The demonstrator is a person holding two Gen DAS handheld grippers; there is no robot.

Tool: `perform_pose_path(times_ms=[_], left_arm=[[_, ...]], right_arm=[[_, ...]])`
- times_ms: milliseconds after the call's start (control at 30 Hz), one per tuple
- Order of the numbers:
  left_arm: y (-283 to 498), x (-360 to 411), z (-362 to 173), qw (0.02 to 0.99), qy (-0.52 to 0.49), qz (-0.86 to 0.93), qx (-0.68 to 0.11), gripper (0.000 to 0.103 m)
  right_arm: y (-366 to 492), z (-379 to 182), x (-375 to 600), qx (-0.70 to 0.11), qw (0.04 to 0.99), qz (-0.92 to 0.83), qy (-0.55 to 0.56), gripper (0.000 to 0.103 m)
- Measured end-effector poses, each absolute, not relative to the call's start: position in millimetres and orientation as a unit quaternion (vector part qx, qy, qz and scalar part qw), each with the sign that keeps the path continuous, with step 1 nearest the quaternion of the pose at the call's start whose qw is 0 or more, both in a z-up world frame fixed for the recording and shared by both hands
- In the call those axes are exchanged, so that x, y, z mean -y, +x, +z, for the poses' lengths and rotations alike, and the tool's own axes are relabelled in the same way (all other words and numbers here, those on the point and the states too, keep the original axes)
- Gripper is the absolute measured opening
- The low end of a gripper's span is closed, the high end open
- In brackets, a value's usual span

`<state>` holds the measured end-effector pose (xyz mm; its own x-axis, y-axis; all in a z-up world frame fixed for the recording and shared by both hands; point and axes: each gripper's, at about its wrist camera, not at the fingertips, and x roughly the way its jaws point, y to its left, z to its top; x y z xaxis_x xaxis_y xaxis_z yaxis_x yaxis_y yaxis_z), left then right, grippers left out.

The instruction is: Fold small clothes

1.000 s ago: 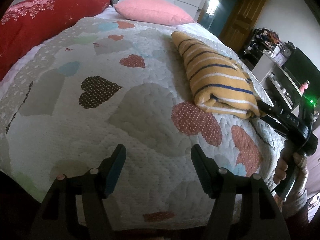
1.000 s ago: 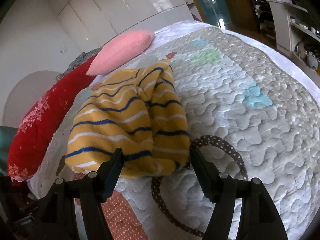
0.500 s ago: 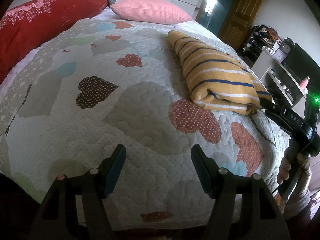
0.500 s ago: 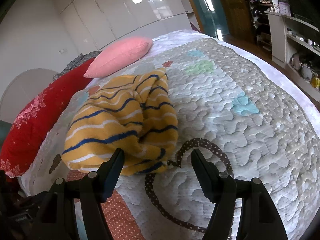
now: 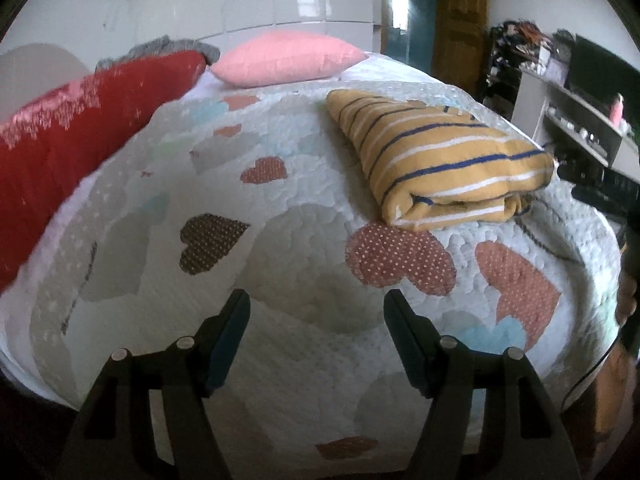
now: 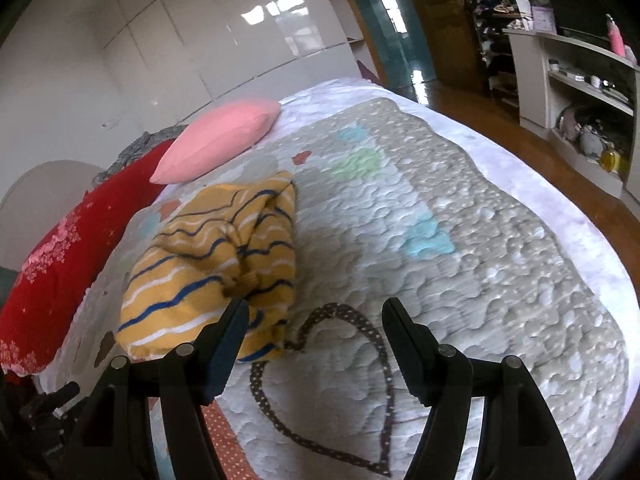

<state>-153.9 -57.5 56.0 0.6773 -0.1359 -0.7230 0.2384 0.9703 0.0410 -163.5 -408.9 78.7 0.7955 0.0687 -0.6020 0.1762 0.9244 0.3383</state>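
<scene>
A yellow garment with blue and white stripes (image 5: 436,160) lies folded in a thick bundle on the quilt (image 5: 304,240), right of centre in the left wrist view. In the right wrist view the garment (image 6: 216,264) lies left of centre, just beyond the left finger. My left gripper (image 5: 316,312) is open and empty above the quilt's near part, well short of the garment. My right gripper (image 6: 312,316) is open and empty, its left finger close to the bundle's near edge. The right gripper's body shows at the left wrist view's right edge (image 5: 600,184).
A red pillow (image 5: 80,120) and a pink pillow (image 5: 284,60) lie at the bed's head. White shelves with small items (image 6: 580,92) stand past the bed's right side, beside a wooden door (image 5: 460,20). The quilt ends at the bed's edge (image 6: 560,200).
Both grippers have drawn back and lifted away from the bed. The right gripper's fingers, earlier straddling the garment's edge, now sit back from it. The garment has stayed folded in place.
</scene>
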Motion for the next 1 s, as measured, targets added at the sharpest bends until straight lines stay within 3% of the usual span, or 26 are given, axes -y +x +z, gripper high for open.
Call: perform_pose_path(times_ms=[1000], left_arm=[[-135.0, 49.5, 32.8, 0.897, 0.096, -0.072, -0.425, 0.070]], right_arm=[[-147.3, 75.4, 401.6, -0.334, 0.923, -0.026, 0.189, 0.077]])
